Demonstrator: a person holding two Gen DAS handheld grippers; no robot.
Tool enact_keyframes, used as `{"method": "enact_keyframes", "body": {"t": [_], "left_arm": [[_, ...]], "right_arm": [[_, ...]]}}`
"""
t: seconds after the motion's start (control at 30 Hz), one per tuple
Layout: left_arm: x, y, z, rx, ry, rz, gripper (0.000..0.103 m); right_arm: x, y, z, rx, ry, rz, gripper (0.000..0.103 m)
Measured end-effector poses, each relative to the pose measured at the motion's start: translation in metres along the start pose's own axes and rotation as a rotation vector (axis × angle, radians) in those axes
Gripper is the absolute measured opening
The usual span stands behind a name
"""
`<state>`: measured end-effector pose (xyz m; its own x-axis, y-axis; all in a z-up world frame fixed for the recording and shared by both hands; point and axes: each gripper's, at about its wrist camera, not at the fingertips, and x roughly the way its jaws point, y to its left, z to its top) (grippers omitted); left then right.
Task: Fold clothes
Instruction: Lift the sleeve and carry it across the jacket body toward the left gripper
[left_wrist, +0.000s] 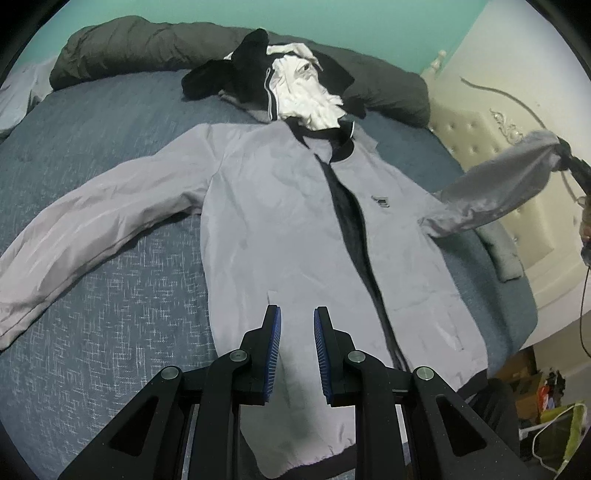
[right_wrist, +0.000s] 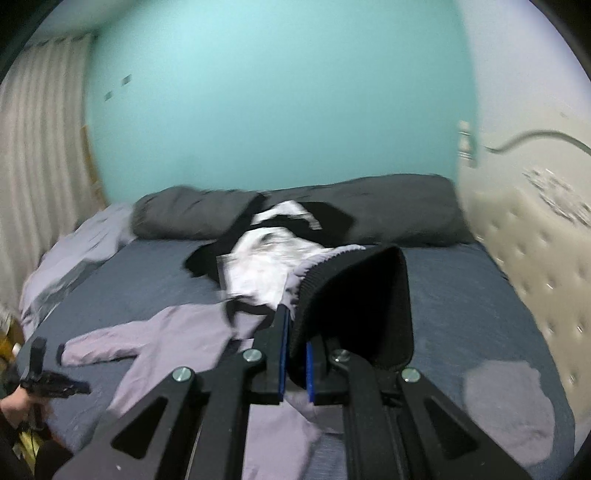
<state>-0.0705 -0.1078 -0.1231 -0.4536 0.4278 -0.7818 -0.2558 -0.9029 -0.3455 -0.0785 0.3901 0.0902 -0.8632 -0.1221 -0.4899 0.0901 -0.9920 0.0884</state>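
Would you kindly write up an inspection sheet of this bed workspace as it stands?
Surface: blue bed cover, wrinkled.
Job's things: grey jacket spread front up, one sleeve flat, the other sleeve lifted.
Clutter: black-and-white garment and dark duvet roll at the far edge.
Grippers: left gripper jaws apart, empty, over the hem; right gripper shut on the black cuff.
Cables: thin cable hanging on the right.
Surroundings: teal wall, tufted headboard.

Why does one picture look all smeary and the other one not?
The right wrist view is smeared, with the white clothes and headboard streaked, while the cuff in the right gripper stays crisp. The left wrist view is sharp, but its lens bends the jacket and bed.
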Motion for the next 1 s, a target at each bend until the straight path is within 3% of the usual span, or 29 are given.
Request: {"method": "enact_keyframes", "body": {"t": [0.23,0.43,0.73,1.0], "left_arm": [[-0.023,0.012,-0.004,-0.03,-0.039,-0.018,0.02],[-0.035,0.026,-0.012,-0.05,-0.049,-0.024,0.02],[-0.041,0.045,-0.028,-0.077,-0.042,-0.026,0.02],[-0.034,0.051,-0.033,-0.084,-0.029,-0.027,0.02]], "right_arm": [[0.036,0.11,-0.004,-0.099,0.065,0.17,0.007],[0.074,0.184,-0.048,-0.136,0.171,0.279,0.007],[0.136,0.254,-0.137,-0.149,0.331,0.348,0.007],[0.17,0.277,-0.184,-0.142,0.426,0.381,0.007]]}}
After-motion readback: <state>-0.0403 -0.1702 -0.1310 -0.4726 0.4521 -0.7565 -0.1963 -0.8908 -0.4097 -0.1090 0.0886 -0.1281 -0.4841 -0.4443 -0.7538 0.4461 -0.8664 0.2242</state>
